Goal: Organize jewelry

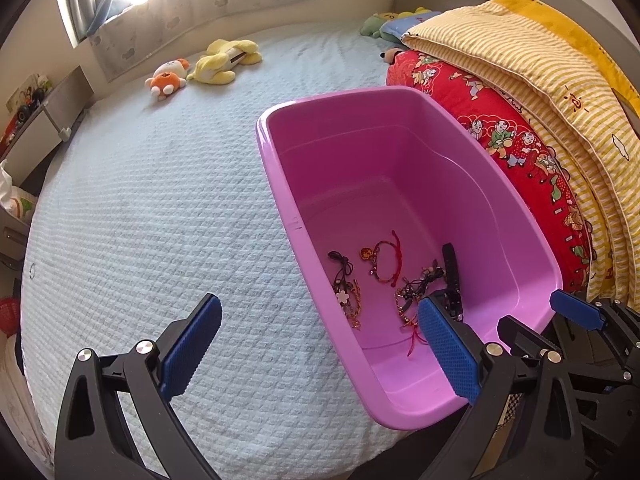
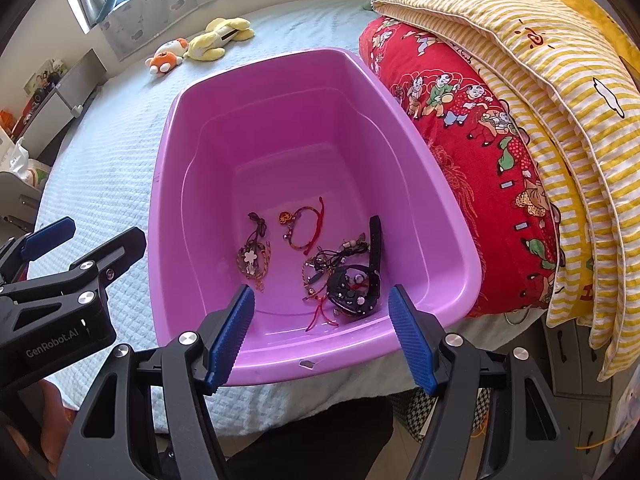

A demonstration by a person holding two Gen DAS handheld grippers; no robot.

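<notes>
Right wrist view shows my right gripper (image 2: 320, 332) spread wide and empty above the pink tub (image 2: 224, 364); left gripper (image 1: 320, 352) likewise gapes. Jewelry seems gathered; next I'd reach down for the black watch (image 2: 354, 286).

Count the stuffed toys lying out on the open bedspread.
2: an orange-and-white plush and a yellow plush, side by side beyond the pink tub. Others may hide behind the quilts.

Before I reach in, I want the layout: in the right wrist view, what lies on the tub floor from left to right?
Flower-charm bracelet → red cord bracelet → black watch, inside the pink tub.
</notes>
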